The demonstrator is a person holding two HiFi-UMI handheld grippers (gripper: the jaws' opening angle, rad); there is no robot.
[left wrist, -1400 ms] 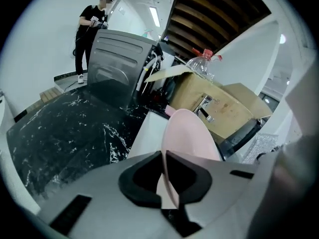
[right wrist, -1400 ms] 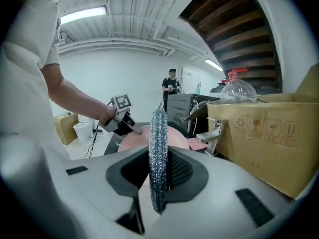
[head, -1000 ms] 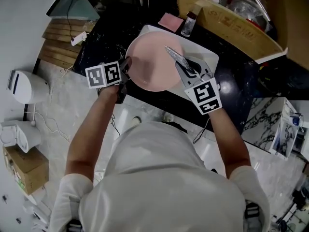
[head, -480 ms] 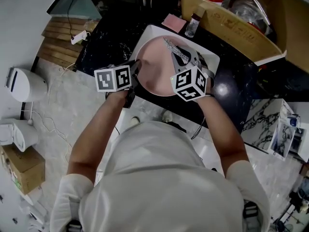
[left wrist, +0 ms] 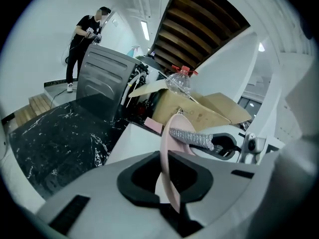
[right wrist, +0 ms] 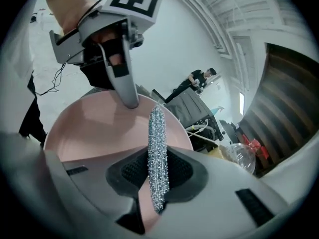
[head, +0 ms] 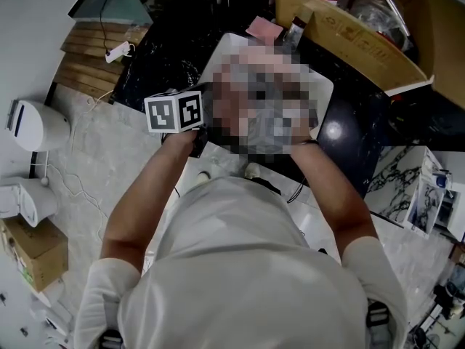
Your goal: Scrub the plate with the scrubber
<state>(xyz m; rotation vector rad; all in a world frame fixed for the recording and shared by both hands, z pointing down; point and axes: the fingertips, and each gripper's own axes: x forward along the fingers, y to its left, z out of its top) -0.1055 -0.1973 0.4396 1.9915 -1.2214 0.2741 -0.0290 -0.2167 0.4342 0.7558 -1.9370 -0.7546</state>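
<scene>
Right gripper view: the scrubber, pinched edge-on in the right gripper, is seen just right of the plate, whose far rim is clamped by the left gripper, its jaws lately loosened slightly.

Black marble counter carries a white square tray in the middle. Pink sponge and small bottle just past its far edge. Open cardboard box far right (packed with clutter).
</scene>
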